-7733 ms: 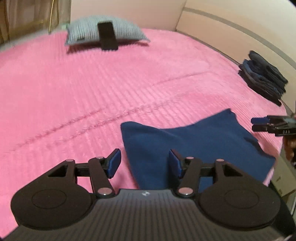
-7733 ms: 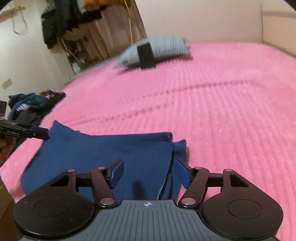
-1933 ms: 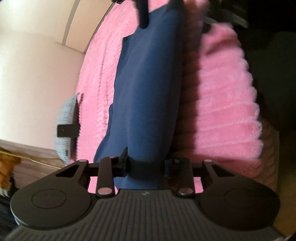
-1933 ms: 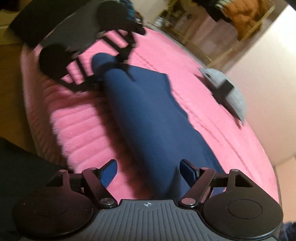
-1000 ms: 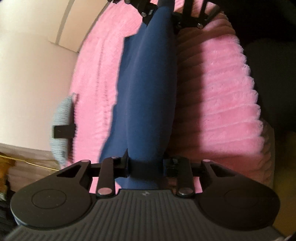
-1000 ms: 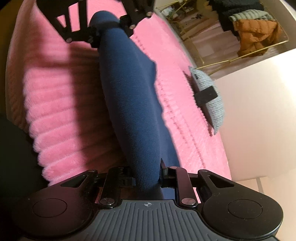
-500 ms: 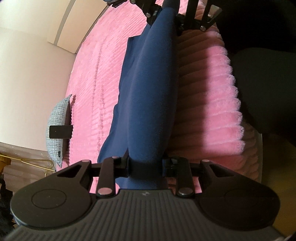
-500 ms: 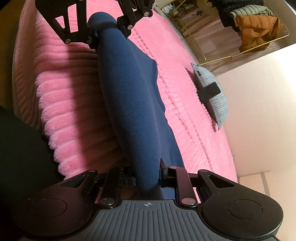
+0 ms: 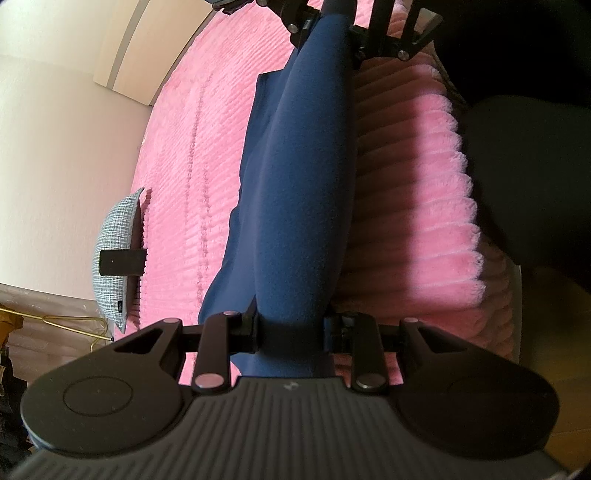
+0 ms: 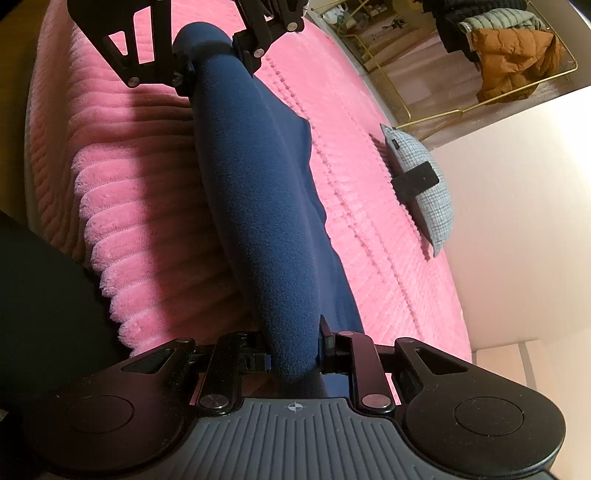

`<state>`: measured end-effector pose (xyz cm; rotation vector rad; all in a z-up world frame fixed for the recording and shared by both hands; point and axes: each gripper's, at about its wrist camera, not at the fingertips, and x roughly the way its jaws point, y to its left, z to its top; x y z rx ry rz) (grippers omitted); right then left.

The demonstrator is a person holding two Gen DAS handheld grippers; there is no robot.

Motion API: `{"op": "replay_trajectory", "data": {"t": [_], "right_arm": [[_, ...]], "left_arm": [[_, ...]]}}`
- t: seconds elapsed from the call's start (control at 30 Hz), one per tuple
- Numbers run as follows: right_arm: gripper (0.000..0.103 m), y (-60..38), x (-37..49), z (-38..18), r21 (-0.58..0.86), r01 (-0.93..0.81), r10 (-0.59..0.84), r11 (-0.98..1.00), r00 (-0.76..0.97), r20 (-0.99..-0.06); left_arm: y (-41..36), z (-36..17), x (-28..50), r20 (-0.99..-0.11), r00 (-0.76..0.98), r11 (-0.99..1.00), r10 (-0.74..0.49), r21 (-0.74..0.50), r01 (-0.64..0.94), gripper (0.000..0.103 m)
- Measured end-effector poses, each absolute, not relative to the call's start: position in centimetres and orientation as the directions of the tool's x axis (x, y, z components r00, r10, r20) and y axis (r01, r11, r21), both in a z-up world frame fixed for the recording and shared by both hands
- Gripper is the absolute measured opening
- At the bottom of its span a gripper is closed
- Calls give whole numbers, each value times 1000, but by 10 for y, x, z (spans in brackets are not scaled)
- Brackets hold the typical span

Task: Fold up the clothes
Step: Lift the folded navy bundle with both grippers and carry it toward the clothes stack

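Two hand-held grippers hold one navy garment [image 9: 303,192] by opposite ends, so it runs as a thick bunched roll between them above the near edge of a pink ribbed bedspread [image 9: 413,206]. The left hand-held gripper [image 9: 291,328] is clamped on its end of the cloth, the fabric bulging out between the fingers. The right hand-held gripper [image 10: 293,350] is likewise closed tight on the other end.

From the left wrist camera, the right hand-held gripper [image 9: 351,29] shows at the far end of the roll, pinching the cloth at the top of the frame. This view also takes in a pale headboard panel [image 9: 144,51] and the dark shape of the person [image 9: 528,155] beside the bed edge.

From the right wrist camera, the left hand-held gripper [image 10: 207,51] appears at the far end, fingers squeezing the rounded end of the navy garment [image 10: 266,206]. Only this view shows a gold clothes rack [image 10: 443,110] with a rust-brown jacket [image 10: 513,62] hanging on it.

Both views show a grey checked pillow [image 9: 118,254] with a black block [image 9: 123,262] against it, well apart from the garment; the loose side of the cloth lies on the bedspread toward it.
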<state>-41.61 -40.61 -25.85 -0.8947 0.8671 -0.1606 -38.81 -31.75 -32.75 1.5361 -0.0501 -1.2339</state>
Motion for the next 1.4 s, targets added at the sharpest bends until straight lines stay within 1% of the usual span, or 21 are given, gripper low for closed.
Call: {"op": "replay_trajectory", "data": {"t": [0.3,0.47,0.6,0.77,0.83,0.97,1.07,1.17,1.3,1.4], "right_arm": [[19,-410,-421,-258,-731,-204,-447,651,675,-587],[19,-417,-431,-254,-709,-191,-404,679,709,-578],[19,-430,-440,-254,-690,-221,-338,690,744,-576],[19,-462,-442,-227,-589,-242,-207,771,779,-591],[18,-472,-441,-215,-555,-282,-159,782,771,-616],[16,-493,-434,-182,-488,-376,-105,787,698,-708],[16,-508,-434,-142,-443,-423,-98,791,627,-773],[16,-524,-436,-90,-380,-459,-83,803,545,-835],[16,-547,-448,-22,-321,-457,-92,829,455,-886],[16,-563,-463,22,-326,-426,-135,844,420,-897]], "left_arm": [[-319,-326,-384,-665,444,-401,-600,731,553,26],[-323,-322,-386,-674,450,-411,-585,725,552,26],[-330,-320,-392,-690,459,-414,-560,713,566,25],[-348,-307,-390,-744,451,-432,-493,660,615,25],[-357,-296,-386,-767,445,-429,-463,633,644,25],[-378,-263,-383,-819,409,-455,-402,566,687,24],[-396,-224,-383,-858,354,-478,-373,504,720,24],[-414,-179,-385,-886,293,-497,-358,447,744,24],[-442,-123,-387,-917,201,-524,-346,366,769,24],[-462,-84,-395,-923,136,-565,-360,332,755,24]]}}
